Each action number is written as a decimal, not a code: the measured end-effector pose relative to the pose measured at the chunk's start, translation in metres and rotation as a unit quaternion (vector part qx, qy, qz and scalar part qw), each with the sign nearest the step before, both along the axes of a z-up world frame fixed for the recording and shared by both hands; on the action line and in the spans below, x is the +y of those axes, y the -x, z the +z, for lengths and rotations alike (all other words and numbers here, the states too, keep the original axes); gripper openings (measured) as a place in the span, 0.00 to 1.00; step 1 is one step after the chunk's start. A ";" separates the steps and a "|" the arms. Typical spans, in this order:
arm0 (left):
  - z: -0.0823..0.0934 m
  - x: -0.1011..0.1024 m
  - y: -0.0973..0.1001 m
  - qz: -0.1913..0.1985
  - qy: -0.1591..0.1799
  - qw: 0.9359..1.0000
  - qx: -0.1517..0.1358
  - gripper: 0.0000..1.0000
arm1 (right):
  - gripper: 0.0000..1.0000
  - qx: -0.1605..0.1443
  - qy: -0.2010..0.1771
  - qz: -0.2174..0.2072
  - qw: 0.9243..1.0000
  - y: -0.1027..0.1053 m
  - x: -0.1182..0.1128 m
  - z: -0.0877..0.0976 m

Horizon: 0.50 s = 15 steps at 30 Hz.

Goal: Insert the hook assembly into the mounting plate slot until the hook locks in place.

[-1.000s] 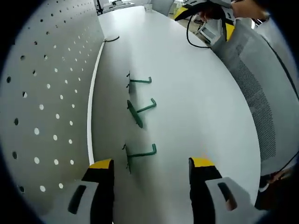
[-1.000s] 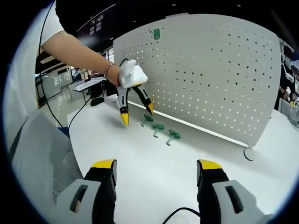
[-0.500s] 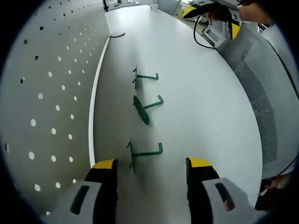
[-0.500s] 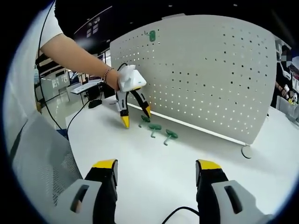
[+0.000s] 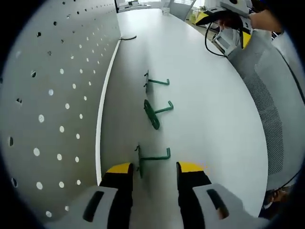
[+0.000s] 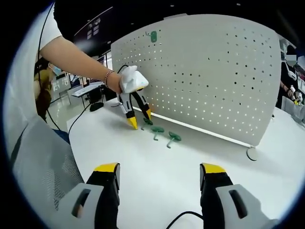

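Note:
Three green hooks lie in a row on the white table by the pegboard (image 5: pixel 47 95): the nearest hook (image 5: pixel 153 158), the middle hook (image 5: pixel 155 112) and the far hook (image 5: pixel 155 82). My left gripper (image 5: pixel 155 169) is open, low over the table, and the nearest hook lies just ahead, between its yellow tips without touching them. In the right gripper view the left gripper (image 6: pixel 139 119) stands over the end of the hook row (image 6: pixel 162 134), held by a person's hand. My right gripper (image 6: pixel 160 168) is open and empty, well back from the hooks.
The pegboard (image 6: pixel 214 71) stands upright on a round foot (image 6: pixel 251 153), and a small green piece (image 6: pixel 153 36) hangs near its top. A grey mesh chair (image 5: pixel 267 95) borders the table. A black cable (image 6: pixel 183 217) runs between my right jaws.
My left gripper has moved forward to the nearest hook, and its jaws have narrowed around it. The right gripper has stayed where it was.

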<state>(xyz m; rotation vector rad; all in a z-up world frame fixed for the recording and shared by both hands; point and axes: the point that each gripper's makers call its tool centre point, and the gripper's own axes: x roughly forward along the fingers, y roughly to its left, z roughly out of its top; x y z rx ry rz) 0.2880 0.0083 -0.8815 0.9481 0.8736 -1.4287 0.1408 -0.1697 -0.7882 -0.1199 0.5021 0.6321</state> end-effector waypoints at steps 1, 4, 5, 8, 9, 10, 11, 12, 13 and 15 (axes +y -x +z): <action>0.001 0.000 -0.001 0.000 0.000 1.000 -0.002 0.31 | 0.66 0.000 0.000 0.000 1.000 0.000 0.000 0.000; 0.000 0.001 -0.002 0.007 -0.001 1.000 -0.002 0.27 | 0.66 0.000 0.000 0.000 1.000 0.001 0.001 0.000; 0.001 0.001 -0.002 0.010 0.000 1.000 -0.002 0.26 | 0.66 0.000 0.000 0.000 1.000 0.001 0.000 0.000; 0.001 0.001 -0.003 0.017 0.002 1.000 -0.004 0.24 | 0.65 0.000 0.000 0.000 1.000 0.001 0.000 0.001; 0.001 0.001 -0.005 0.023 0.003 1.000 -0.004 0.23 | 0.65 -0.001 0.000 -0.001 1.000 0.001 0.000 0.001; 0.001 0.001 -0.005 0.025 0.004 1.000 -0.005 0.21 | 0.65 -0.001 0.000 -0.001 1.000 0.001 0.000 0.001; 0.000 0.002 -0.006 0.028 0.004 1.000 -0.006 0.20 | 0.65 -0.001 -0.001 -0.002 1.000 0.000 0.000 0.001; 0.000 0.002 -0.007 0.030 0.004 1.000 -0.006 0.19 | 0.65 -0.001 -0.001 -0.002 1.000 0.000 0.000 0.002; 0.000 0.002 -0.007 0.033 0.005 0.999 -0.007 0.18 | 0.65 -0.002 0.000 -0.002 1.000 0.000 -0.001 0.002; 0.000 0.002 -0.008 0.036 0.004 0.999 -0.008 0.17 | 0.65 -0.003 -0.002 -0.004 1.000 0.000 -0.001 0.003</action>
